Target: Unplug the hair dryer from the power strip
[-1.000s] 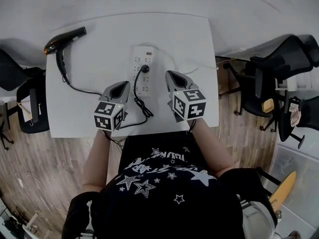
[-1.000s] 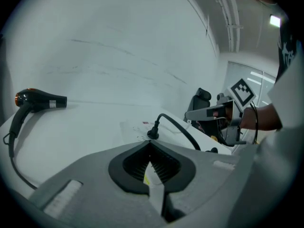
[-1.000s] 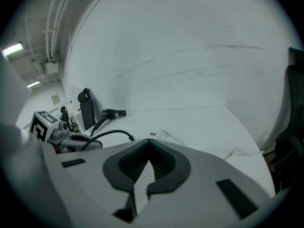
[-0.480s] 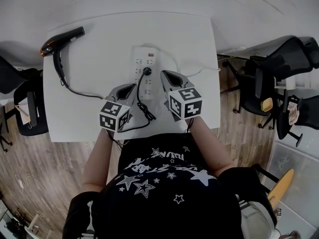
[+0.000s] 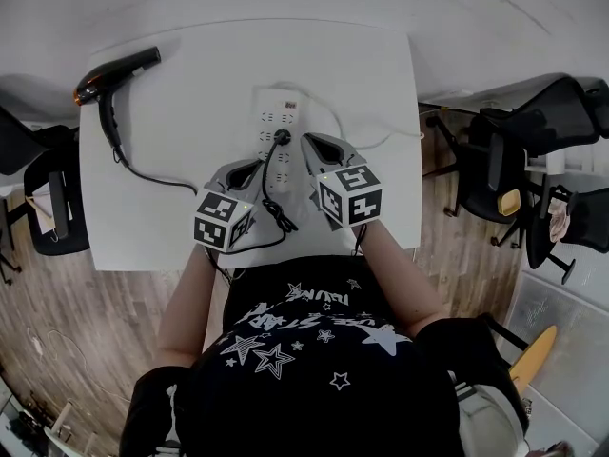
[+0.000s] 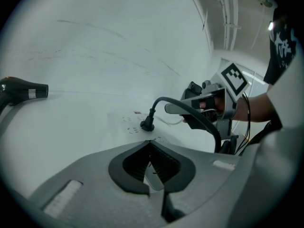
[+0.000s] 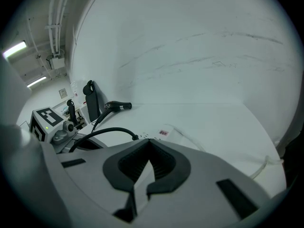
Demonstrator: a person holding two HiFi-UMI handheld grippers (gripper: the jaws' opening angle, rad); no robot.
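Observation:
A black hair dryer (image 5: 112, 73) lies at the far left of the white table (image 5: 352, 74). Its black cord (image 5: 152, 174) loops near the front edge and runs up to a black plug (image 5: 282, 137) seated in the white power strip (image 5: 276, 117). My left gripper (image 5: 255, 165) is shut and empty, just left of the strip's near end. The right gripper (image 5: 308, 141), also shut and empty, sits right of the plug. In the left gripper view the plug (image 6: 147, 124) stands ahead of the shut left gripper (image 6: 150, 144). In the right gripper view the strip (image 7: 160, 134) lies beyond the right gripper (image 7: 148, 142).
The strip's own white lead (image 5: 376, 141) trails off the table's right edge. Black office chairs (image 5: 533, 131) stand on the wooden floor to the right, and another chair (image 5: 48, 198) stands at the left. A white wall lies beyond the table.
Both grippers have moved forward over the table toward the power strip, the right one drawing closer to the plug. Plug, cord and hair dryer have not shifted.

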